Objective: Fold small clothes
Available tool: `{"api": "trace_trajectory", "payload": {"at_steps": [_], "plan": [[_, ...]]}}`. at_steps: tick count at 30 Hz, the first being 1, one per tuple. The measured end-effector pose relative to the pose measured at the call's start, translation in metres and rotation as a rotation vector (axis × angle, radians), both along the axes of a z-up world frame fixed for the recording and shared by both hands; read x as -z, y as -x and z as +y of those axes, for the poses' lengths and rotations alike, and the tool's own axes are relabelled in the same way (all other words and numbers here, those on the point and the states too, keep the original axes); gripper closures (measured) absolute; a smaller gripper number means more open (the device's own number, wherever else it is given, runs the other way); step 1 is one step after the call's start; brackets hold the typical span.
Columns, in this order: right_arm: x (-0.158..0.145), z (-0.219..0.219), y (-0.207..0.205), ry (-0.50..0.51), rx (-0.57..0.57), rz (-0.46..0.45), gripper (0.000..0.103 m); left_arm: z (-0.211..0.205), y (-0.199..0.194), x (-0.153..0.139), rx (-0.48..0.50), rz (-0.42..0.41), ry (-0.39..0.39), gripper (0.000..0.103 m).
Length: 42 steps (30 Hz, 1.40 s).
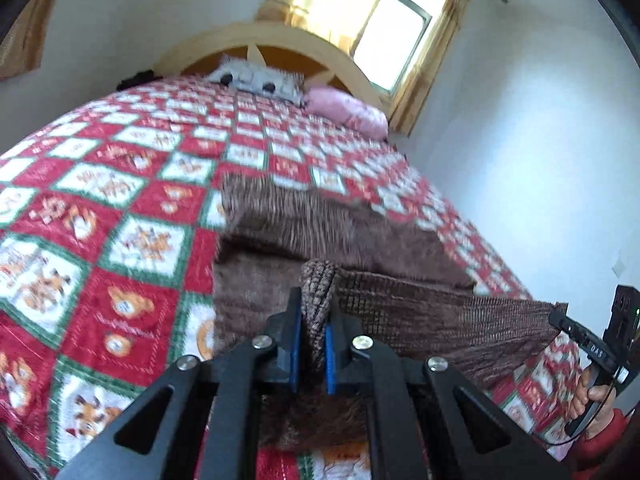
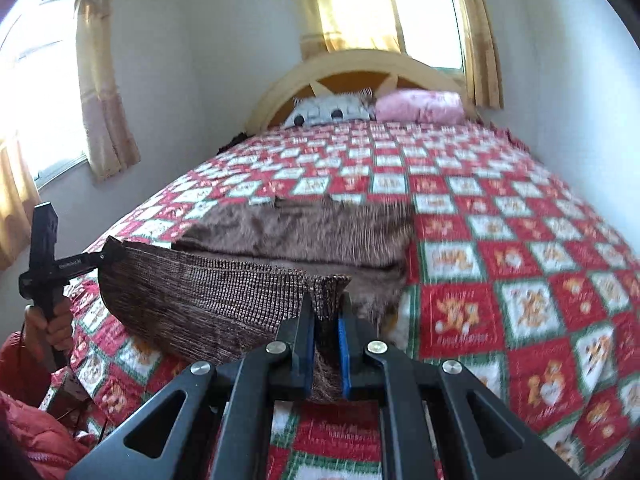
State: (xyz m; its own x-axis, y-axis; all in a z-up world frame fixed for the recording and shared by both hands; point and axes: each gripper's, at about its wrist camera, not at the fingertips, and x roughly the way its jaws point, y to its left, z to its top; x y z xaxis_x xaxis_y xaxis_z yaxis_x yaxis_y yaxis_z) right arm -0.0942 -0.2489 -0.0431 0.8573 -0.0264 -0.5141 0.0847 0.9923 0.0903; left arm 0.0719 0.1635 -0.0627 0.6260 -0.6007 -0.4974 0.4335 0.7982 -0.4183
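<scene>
The brown knit garment (image 1: 288,220) lies on the bed (image 1: 120,200), on a red and white quilt. Its near edge is lifted up off the bed. The far part rests flat, in front of both tools.

The left hand-held gripper (image 1: 314,336) is closed tight on one corner of that near edge. A bunch of brown knit sticks up between its blue pads. The right hand-held gripper (image 2: 326,332) is closed tight on the other corner in the same way. The edge hangs like a little hammock between them.

They probably hold the two corners like this so the edge stays straight and can be carried over the flat part to make a fold.

Both tools point forward and a bit down toward the bed. A hand (image 2: 56,320) in a red sleeve (image 2: 24,412) grips the left tool's handle.
</scene>
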Motion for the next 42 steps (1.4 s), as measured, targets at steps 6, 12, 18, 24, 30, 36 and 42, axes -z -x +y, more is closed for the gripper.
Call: {"api": "trace_trajectory", "payload": {"at_steps": [6,12,18,24,30,36,42], "plan": [[-0.026,-0.001,-0.025,0.036,0.016,-0.069,0.094,-0.012,-0.020,-0.015,-0.069,-0.047,-0.053,0.093],[-0.033,-0.006,-0.063,0.068,0.024,-0.057,0.094,-0.021,-0.049,-0.020,-0.112,-0.040,-0.077,0.093],[-0.041,-0.020,-0.119,0.107,0.026,-0.039,0.094,-0.036,-0.091,-0.033,-0.161,-0.041,-0.116,0.094],[-0.029,-0.040,-0.170,0.097,0.071,0.002,0.094,-0.050,-0.127,-0.025,-0.182,-0.008,-0.139,0.094],[-0.018,-0.043,-0.180,0.130,0.081,0.008,0.094,-0.055,-0.144,-0.010,-0.181,0.021,-0.159,0.094],[-0.024,-0.054,-0.210,0.161,0.093,0.003,0.094,-0.065,-0.176,-0.015,-0.226,0.026,-0.180,0.094],[-0.014,-0.072,-0.263,0.196,0.143,0.011,0.094,-0.079,-0.216,-0.013,-0.286,0.006,-0.205,0.094]]}}
